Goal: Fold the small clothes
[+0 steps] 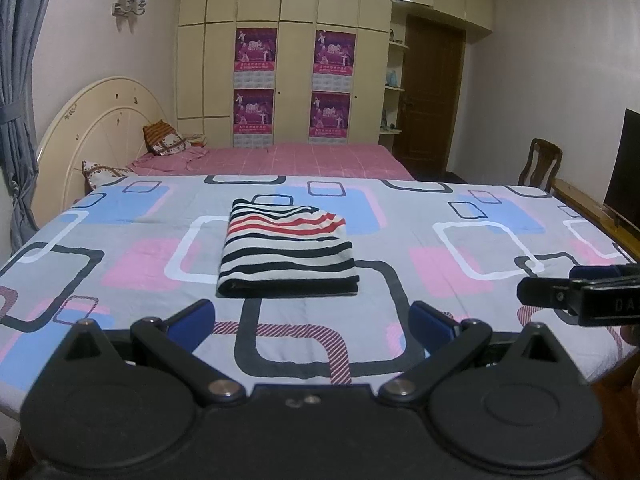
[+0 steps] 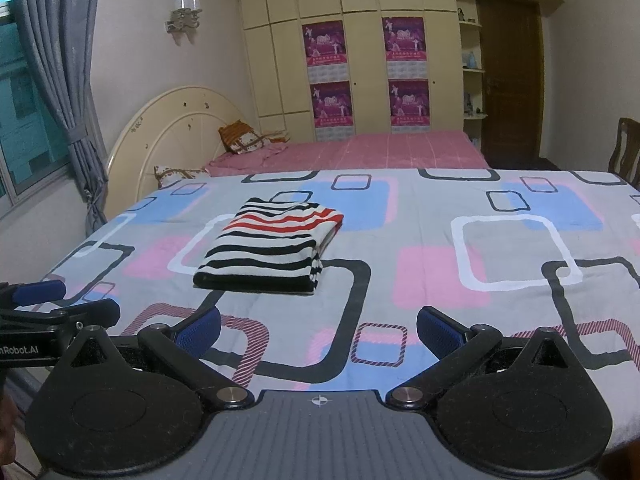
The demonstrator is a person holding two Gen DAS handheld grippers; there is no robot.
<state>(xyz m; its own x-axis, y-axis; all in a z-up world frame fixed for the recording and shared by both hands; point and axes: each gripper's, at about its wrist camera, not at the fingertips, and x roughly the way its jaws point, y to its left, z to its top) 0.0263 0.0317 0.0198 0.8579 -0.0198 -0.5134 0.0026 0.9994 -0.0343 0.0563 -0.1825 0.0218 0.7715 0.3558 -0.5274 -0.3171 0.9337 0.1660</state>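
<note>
A small striped garment [image 1: 286,250], white with black and red stripes, lies folded into a neat rectangle on the patterned sheet [image 1: 460,248]. It also shows in the right wrist view [image 2: 272,250]. My left gripper [image 1: 312,322] is open and empty, held back from the garment's near edge. My right gripper [image 2: 318,330] is open and empty, to the right of and nearer than the garment. The right gripper's side shows at the right edge of the left wrist view [image 1: 580,294]. The left gripper's side shows at the left edge of the right wrist view [image 2: 48,308].
The work surface is covered by a grey sheet [image 2: 460,240] with pink, blue and white squares. Behind it are a pink bed [image 1: 280,158] with pillows [image 1: 164,138], a cream headboard, a wardrobe with posters, a wooden chair [image 1: 540,162] and a dark screen [image 1: 624,168].
</note>
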